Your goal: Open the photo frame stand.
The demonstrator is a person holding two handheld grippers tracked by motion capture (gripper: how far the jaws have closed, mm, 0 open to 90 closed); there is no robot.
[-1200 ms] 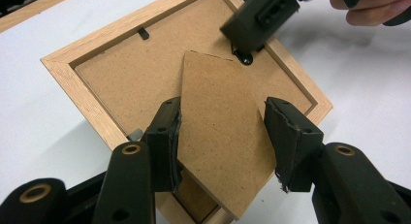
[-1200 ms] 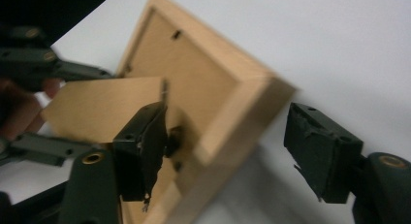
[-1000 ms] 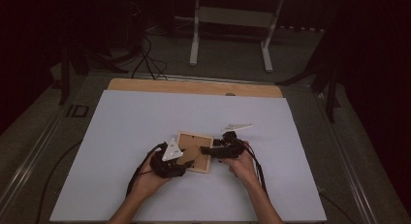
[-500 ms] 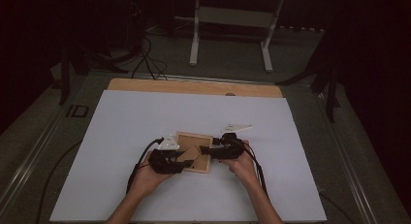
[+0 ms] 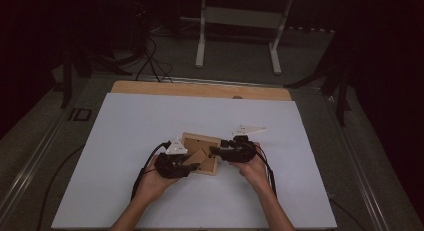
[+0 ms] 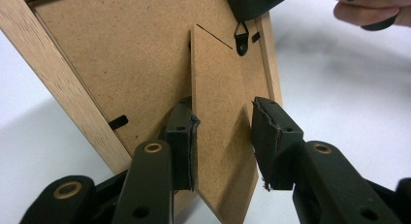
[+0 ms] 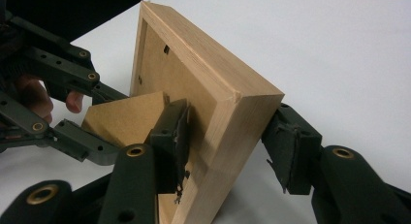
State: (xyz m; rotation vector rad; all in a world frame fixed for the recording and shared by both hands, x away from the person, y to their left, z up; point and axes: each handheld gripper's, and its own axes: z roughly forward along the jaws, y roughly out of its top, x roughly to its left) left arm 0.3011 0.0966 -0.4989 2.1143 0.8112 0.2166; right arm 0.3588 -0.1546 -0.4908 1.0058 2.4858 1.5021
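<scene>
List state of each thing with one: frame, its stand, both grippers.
Frame: back side up, tilted off the table, gripped at one edge.
Stand: swung out from the backing, between the left jaws.
Left gripper: open around the stand, one pad touching.
Right gripper: shut on the frame's edge.

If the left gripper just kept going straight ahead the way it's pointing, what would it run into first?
Probably the fold-out stand on the back of the wooden picture frame: it already sits between the open jaws of the left gripper. Straight beyond it lies the frame's backing board, though depth is hard to judge.
</scene>
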